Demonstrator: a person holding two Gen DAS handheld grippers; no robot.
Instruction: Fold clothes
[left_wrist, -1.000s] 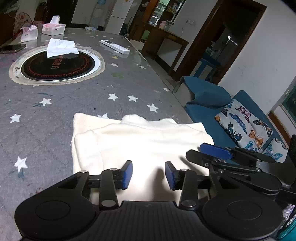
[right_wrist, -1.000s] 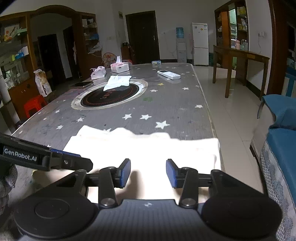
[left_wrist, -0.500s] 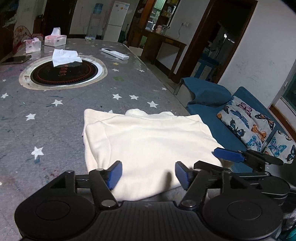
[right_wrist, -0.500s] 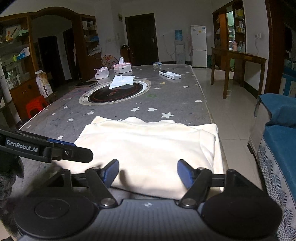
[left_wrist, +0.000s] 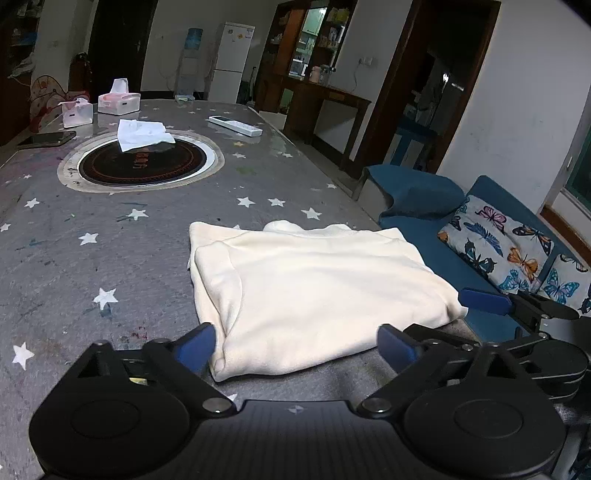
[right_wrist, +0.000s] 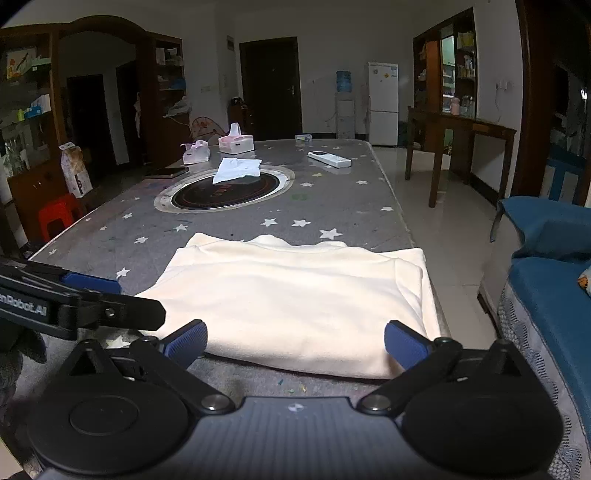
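A cream garment (left_wrist: 314, 288) lies folded into a flat rectangle on the grey star-patterned table (left_wrist: 110, 229), near its front right corner. It also shows in the right wrist view (right_wrist: 295, 295). My left gripper (left_wrist: 295, 345) is open and empty, just short of the garment's near edge. My right gripper (right_wrist: 295, 341) is open and empty at the same near edge. The right gripper shows at the right of the left wrist view (left_wrist: 517, 306). The left gripper shows at the left of the right wrist view (right_wrist: 85, 299).
A round inset hotplate (left_wrist: 142, 160) with a white cloth (left_wrist: 142, 134) on it sits mid-table. Tissue boxes (left_wrist: 118, 101), a phone (left_wrist: 48, 139) and a remote (left_wrist: 234, 125) lie farther back. A blue sofa (left_wrist: 461, 240) stands to the right of the table edge.
Both grippers have opened wide and drawn back from the garment. The folded garment now lies flat and fully in view on the table.
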